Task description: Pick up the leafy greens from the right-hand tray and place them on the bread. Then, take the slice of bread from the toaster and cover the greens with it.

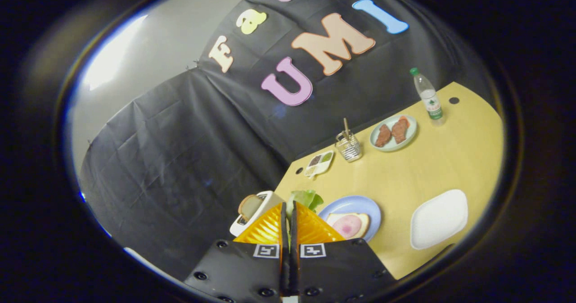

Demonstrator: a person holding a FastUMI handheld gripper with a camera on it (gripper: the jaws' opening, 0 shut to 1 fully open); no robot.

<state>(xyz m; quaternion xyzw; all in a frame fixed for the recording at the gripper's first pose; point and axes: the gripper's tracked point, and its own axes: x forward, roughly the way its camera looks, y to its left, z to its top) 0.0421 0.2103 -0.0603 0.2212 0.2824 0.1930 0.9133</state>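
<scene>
Pinching the leafy greens (306,198) between both fingers, the tongs (289,210) hang above the counter (418,168), between the toaster (256,210) and the bread (350,225) on its blue plate (360,202).

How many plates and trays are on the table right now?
4: a blue plate holding bread beside the gripper, which pinches greens; a white tray; a green plate with meat; a small divided dish.

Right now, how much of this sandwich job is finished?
The leafy greens are up off the white tray, pinched in the closed jaws. Left: lay them on the ham-topped bread on the blue plate, then fetch the slice in the toaster.
</scene>
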